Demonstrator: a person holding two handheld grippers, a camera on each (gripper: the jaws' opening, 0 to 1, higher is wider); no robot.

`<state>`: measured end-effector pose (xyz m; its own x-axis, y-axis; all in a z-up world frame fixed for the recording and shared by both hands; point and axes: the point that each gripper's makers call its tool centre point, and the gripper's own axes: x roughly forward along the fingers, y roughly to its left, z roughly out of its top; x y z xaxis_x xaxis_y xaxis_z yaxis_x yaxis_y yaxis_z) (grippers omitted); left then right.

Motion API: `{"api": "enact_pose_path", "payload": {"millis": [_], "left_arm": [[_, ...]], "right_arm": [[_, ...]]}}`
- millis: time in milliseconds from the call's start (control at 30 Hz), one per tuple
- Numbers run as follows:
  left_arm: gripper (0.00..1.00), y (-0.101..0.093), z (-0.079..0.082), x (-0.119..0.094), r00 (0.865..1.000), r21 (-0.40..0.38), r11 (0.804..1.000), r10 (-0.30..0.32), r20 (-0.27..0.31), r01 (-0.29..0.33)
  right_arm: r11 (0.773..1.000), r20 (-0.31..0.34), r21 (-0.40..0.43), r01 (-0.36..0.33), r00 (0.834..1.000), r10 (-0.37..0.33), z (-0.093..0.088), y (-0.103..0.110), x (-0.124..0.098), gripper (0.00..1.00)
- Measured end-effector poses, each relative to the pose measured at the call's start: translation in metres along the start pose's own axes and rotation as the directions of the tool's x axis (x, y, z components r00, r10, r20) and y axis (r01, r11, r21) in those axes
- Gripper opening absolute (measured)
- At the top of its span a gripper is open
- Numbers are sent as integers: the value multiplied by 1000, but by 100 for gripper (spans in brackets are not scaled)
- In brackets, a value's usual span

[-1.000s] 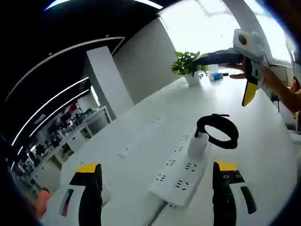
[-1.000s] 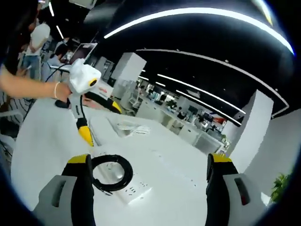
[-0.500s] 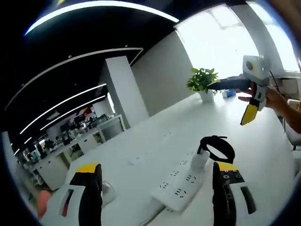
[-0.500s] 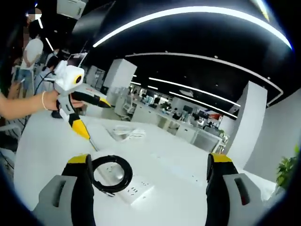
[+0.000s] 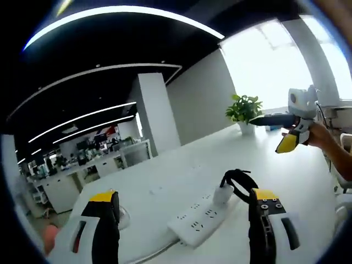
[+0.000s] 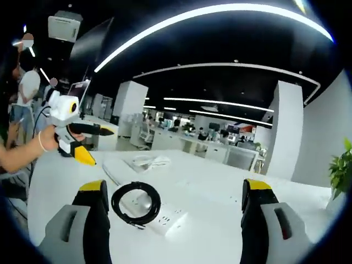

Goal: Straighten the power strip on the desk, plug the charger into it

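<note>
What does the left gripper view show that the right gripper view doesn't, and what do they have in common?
Left gripper view alone: a bright window, and a white charger standing plugged in at the far end of the power strip.

Right gripper view alone: people standing at the left edge, and a loose white cable lying farther back on the desk.

Both: the white desk, the power strip, the coiled black cable, a potted plant, and each view's own open jaws.

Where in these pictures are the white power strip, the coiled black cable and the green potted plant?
White power strip (image 5: 199,220): left gripper view, on its socket face.
Coiled black cable (image 6: 136,203): right gripper view, on the loop's near side.
Green potted plant (image 5: 244,108): left gripper view, on its leaves.
</note>
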<state>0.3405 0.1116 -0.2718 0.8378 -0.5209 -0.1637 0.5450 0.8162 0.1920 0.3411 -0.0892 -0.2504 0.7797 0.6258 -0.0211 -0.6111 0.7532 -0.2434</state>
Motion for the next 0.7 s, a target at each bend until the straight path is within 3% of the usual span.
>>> {"api": "enact_pose_path", "payload": {"millis": [167,333,500,600,700], "left_arm": [[99,-6,-4,-8,1000,-23,1000,6,4,-6],[99,-7,-2,-17,999,-88,996,26,47,-21],[99,-22,8,-31,988,-184,981,-37,148,64],[99,-27,5,-38,988,-175,982,-44,150,70],[99,-25,-1,-43,992,-151,988,-2,128,22]], "right_arm": [[998,19,56,7,1000,-8,0,3,-12,100],[997,32,75,4,999,-6,-1,9,-20,100],[996,39,93,2,999,-5,-6,17,-31,100],[994,33,108,-12,999,9,-11,26,-36,100],[991,49,126,-34,998,28,-13,36,-41,96]]}}
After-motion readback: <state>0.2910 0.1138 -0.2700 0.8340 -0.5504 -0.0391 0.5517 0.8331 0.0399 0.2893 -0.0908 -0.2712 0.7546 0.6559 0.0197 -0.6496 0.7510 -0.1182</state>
